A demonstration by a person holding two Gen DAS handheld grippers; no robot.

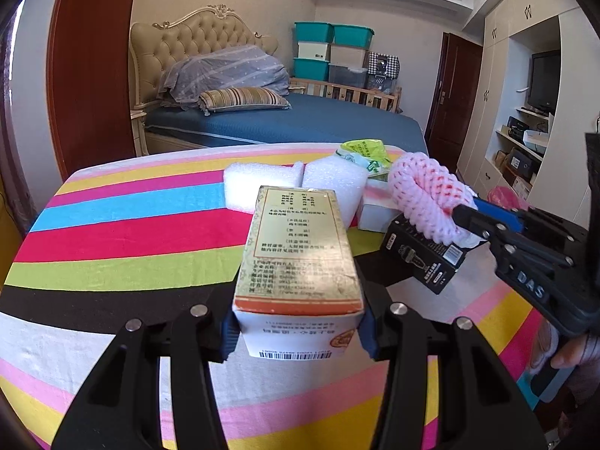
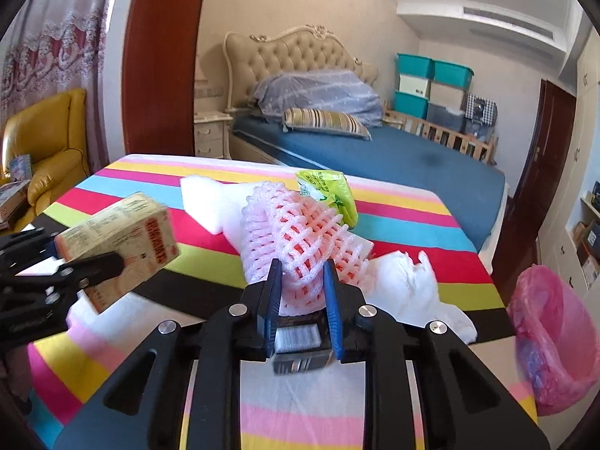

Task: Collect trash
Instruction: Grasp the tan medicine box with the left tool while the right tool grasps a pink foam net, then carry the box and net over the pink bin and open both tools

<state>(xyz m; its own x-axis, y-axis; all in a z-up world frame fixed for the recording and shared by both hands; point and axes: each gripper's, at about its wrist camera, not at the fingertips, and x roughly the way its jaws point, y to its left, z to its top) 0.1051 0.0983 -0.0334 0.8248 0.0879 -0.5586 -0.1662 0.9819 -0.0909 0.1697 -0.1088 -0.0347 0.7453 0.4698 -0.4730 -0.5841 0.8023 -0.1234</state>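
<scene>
Midway, the left gripper [image 1: 298, 332] clamps a yellow box [image 1: 300, 251] at frame centre, the right gripper [image 2: 302, 300] pinches pink netting [image 2: 300, 240], while foam [image 1: 262, 187] and wrappers [image 2: 326, 195] remain on the table [image 1: 123, 225], bin [image 2: 555, 333] lower right.

My two black hand-held grippers, blue pads inside

On my left hand-held gripper [image 1: 298, 332] I see matte black linkage arms with silver round screw heads and ribbed blue pads; my right hand-held gripper [image 2: 302, 281] matches it, with white "DAS" lettering on its body beside the fingers gripping its handle.
</scene>
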